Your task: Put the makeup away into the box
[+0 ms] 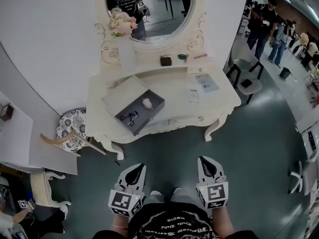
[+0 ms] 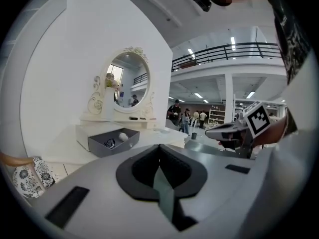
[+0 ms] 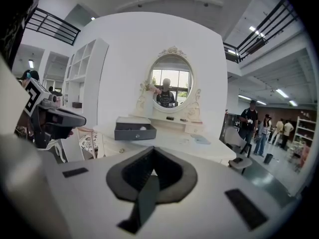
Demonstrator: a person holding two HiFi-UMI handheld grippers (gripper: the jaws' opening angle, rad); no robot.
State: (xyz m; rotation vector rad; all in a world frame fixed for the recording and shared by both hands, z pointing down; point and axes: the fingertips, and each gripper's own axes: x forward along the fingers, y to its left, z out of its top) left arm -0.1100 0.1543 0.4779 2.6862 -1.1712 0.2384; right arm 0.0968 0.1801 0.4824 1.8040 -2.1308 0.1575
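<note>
**Plainly empty: both grippers closed, well short of the counter**

Nearest, the left gripper [image 1: 135,172] and the right gripper [image 1: 208,167] are held side by side in front of the person's body, over the dark floor [image 1: 174,138]. Each gripper's own view shows its jaws pressed together at the tips with nothing between them. Both are well apart from the white counter [image 1: 219,103].

To the left of the counter stands a stool [image 1: 72,124] with a patterned seat. On the counter's near left part sits the grey box [image 1: 151,118], open, with a white panel beside it on the far left. Inside lie a small white rounded item [image 1: 147,103] and a black wiry tool [image 1: 130,117]. To the right lie some papers [image 1: 207,82].

Farther back, on the raised shelf under the mirror [image 1: 149,6], the makeup remains outside the box: a dark compact [image 1: 166,60], a small green item [image 1: 183,57] and a pink stick [image 1: 200,56]. A vase of flowers [image 1: 122,25] stands at the shelf's left end.
</note>
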